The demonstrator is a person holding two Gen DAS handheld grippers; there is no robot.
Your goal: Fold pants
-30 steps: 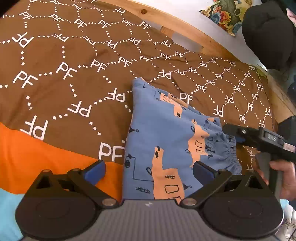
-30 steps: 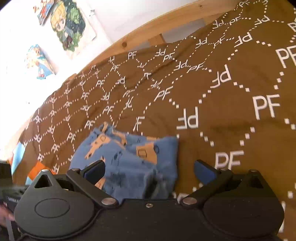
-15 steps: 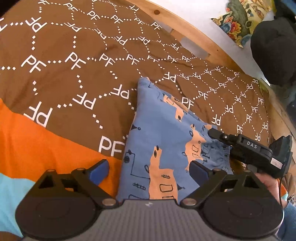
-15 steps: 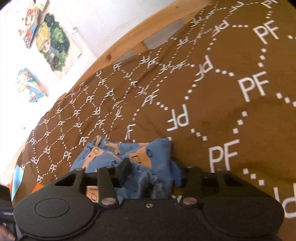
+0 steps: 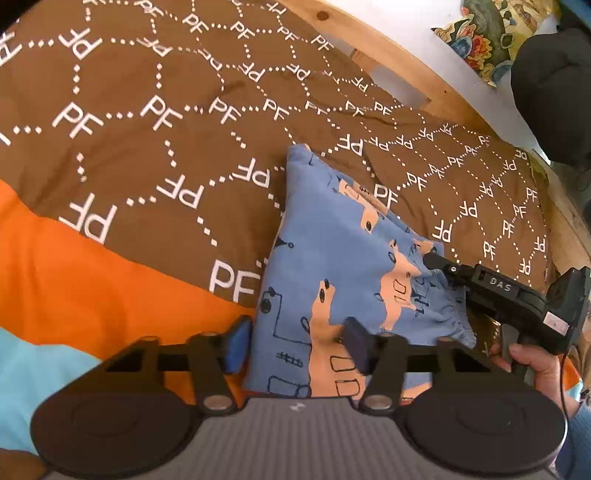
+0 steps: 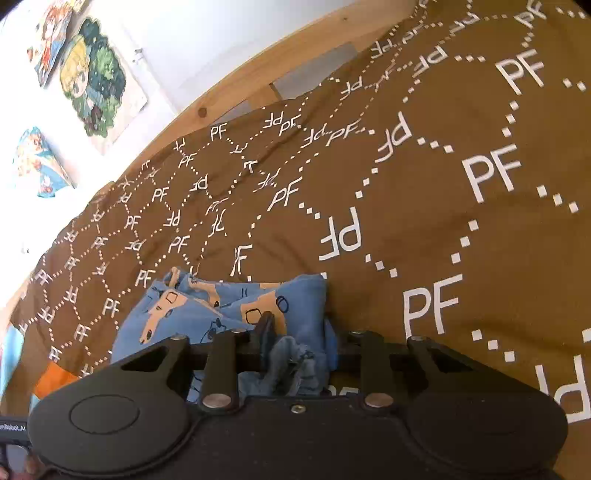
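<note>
Folded pants run lengthwise away; both tools just closing, right gripping waistband, left half-open astride hem

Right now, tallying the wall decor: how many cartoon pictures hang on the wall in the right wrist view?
3: one at the top left corner, one just right of it, one lower left. Others may lie beyond the frame.

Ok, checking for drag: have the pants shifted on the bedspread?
No. The pants keep their far corner beside the same PF letters of the bedspread.
</note>
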